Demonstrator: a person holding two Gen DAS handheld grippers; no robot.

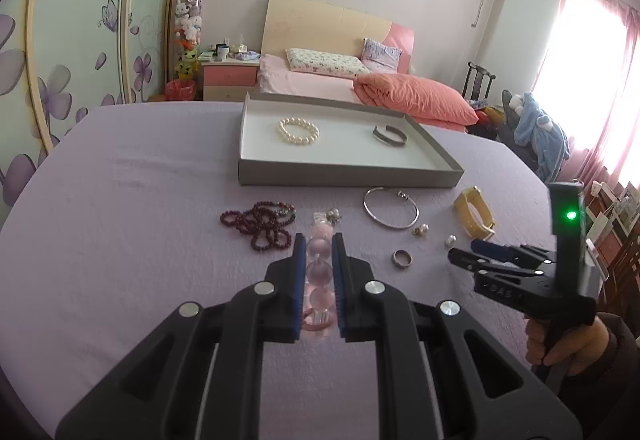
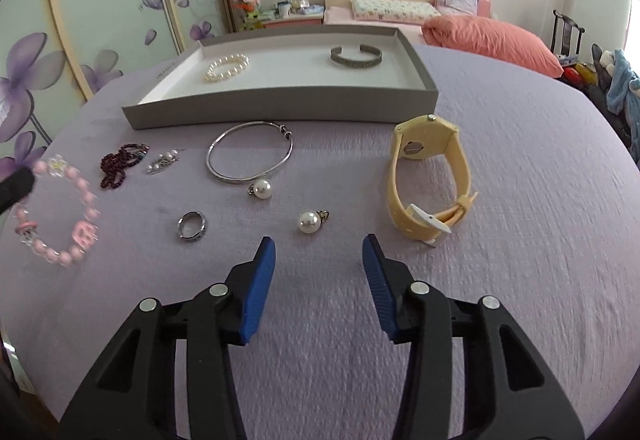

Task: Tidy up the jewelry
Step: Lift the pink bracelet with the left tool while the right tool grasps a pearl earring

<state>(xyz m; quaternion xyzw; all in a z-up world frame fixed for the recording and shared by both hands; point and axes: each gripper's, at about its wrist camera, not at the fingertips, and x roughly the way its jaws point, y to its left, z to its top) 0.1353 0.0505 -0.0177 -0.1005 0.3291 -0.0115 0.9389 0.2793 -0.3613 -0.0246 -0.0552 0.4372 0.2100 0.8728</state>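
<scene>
My left gripper [image 1: 316,240] is shut on a pink bead bracelet [image 1: 319,272] and holds it above the purple cloth; in the right wrist view the pink bead bracelet [image 2: 60,212] hangs at the far left. My right gripper [image 2: 319,244] is open just short of a pearl pendant [image 2: 309,221], nothing between its fingers. A grey tray [image 2: 280,108] at the back holds a pearl bracelet [image 2: 227,67] and a dark cuff bangle [image 2: 356,58]. On the cloth lie a silver bangle [image 2: 250,152], a ring [image 2: 192,226], a second pearl pendant [image 2: 262,189], a yellow watch [image 2: 430,176] and dark red beads [image 2: 120,164].
A small pearl charm cluster [image 2: 162,162] lies beside the dark red beads. The table is round, draped in purple cloth [image 2: 520,240]. Behind it stand a bed with an orange quilt [image 2: 492,40] and a wardrobe with flower decals [image 2: 48,60]. A hand [image 1: 560,340] holds the right gripper.
</scene>
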